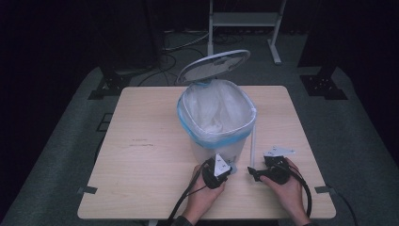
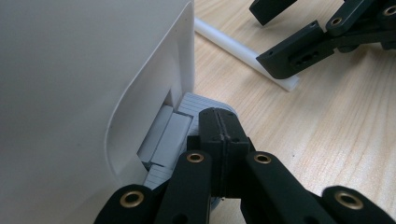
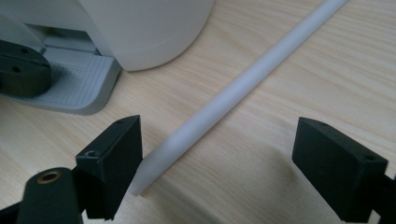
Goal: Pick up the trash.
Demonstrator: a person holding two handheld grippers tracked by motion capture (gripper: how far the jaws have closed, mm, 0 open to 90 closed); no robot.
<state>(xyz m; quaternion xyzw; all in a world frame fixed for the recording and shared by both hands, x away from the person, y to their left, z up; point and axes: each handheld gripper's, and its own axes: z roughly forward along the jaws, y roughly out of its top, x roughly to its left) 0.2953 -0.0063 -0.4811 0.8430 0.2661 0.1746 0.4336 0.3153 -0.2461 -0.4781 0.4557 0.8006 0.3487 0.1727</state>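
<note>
At the bottom centre of the high view we hold the left gripper (image 1: pixel 217 168) low against the foot of the bin (image 1: pixel 217 117). In the left gripper view its jaws are pressed together, tips resting on the grey ribbed pedal (image 2: pixel 198 105) that juts from the bin's base at centre frame. The lid (image 1: pixel 214 66), at upper centre of the high view, stands open, so we judge that we are pressing the pedal down to keep it up.

Just right of that, the right gripper (image 1: pixel 254 173) lies low on the table (image 1: pixel 141 141). In the right gripper view its jaws are spread wide either side of the near end of a white rod (image 3: pixel 243 84), which runs from lower left to upper right of that frame; the left jaw looks to be just touching the tip, though we cannot be sure.

Farther back, the bin holds a clear bag (image 1: pixel 211 106) with a blue band folded over its rim.

To do this well, we should keep steady downward pressure on the pedal, slide the right gripper forward so the rod sits squarely between the jaws, and close well up from the tapered tip.
</note>
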